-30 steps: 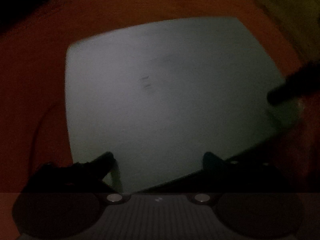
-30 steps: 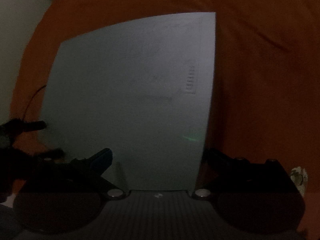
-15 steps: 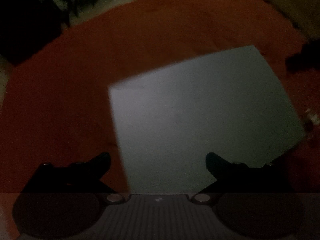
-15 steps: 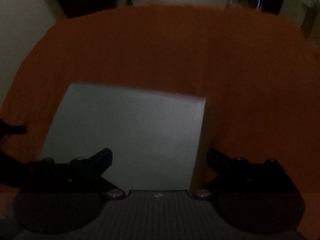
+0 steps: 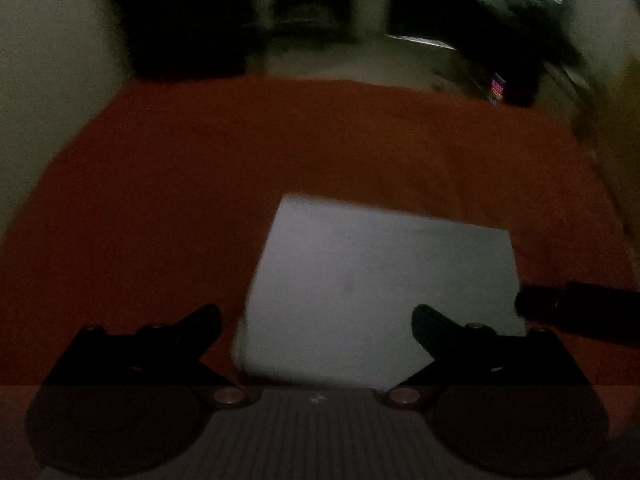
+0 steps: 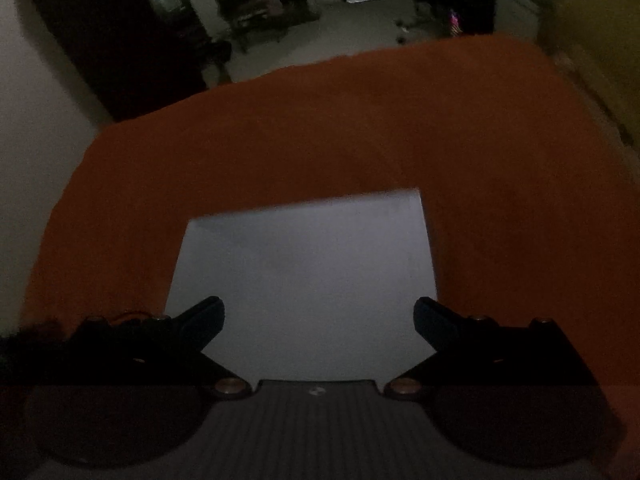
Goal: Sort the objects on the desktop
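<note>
Your left tool (image 5: 316,320) hangs above the bench (image 5: 200,184) with its two black fingers spread wide and nothing between them. The jaws have just been opening — they pinch nothing. Below and ahead of it lies the pale grey, flat rectangular sheet (image 5: 380,276), flat on the orange-red cloth that covers the bench, with its near edge hidden behind the tool's ribbed grey body. At the sheet's right edge in this view, a dark, blurred shape (image 5: 576,312) reaches in from the right; you cannot tell from the picture what it is.

Your right tool (image 6: 319,316) is likewise spread, fingers well apart, holding nothing. The same pale grey sheet (image 6: 304,276) shows between and beyond its fingers — apart from them, resting on the orange-red cloth (image 6: 360,128). No marking on the sheet can be read in this dim light.

Past the far edge of the bench both views show a dark, blurred room.
</note>
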`<state>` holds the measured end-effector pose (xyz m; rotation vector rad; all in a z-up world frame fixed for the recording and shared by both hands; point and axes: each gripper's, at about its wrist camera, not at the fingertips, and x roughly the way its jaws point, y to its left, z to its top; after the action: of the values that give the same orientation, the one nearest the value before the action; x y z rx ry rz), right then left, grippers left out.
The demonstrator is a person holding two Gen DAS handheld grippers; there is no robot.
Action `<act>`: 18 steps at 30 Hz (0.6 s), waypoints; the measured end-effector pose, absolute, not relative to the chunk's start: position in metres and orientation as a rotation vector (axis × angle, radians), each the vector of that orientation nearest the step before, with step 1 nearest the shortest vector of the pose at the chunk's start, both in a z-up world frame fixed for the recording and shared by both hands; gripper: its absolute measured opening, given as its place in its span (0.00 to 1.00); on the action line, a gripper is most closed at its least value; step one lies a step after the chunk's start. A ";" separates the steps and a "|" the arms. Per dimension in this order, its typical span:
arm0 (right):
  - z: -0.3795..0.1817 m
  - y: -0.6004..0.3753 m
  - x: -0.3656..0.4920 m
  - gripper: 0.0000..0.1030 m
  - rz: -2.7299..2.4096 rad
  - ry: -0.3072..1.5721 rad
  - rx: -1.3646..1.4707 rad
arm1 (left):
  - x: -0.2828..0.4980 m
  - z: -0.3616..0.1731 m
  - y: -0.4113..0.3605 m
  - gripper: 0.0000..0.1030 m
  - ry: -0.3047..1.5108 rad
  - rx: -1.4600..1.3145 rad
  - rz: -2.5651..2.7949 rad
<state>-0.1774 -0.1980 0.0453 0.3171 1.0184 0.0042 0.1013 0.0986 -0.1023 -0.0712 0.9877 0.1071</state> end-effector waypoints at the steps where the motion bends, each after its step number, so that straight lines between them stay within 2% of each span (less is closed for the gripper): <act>1: 0.041 -0.195 -0.193 1.00 -0.001 1.029 0.321 | 0.091 -0.114 0.095 1.00 1.017 -0.093 0.113; 5: 0.016 -0.181 -0.234 1.00 -0.006 1.004 0.252 | 0.085 -0.172 0.082 1.00 1.228 -0.008 0.081; 10: -0.013 -0.169 -0.236 1.00 -0.020 1.009 0.156 | 0.100 -0.193 0.065 1.00 1.187 0.160 0.012; 18: -0.033 -0.169 -0.236 1.00 -0.052 1.038 0.144 | 0.134 -0.194 0.084 1.00 1.201 0.062 0.004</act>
<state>-0.2360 -0.1691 -0.0328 0.1439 1.0384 -0.0524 0.1345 0.0843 -0.1944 0.0616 1.2008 0.0043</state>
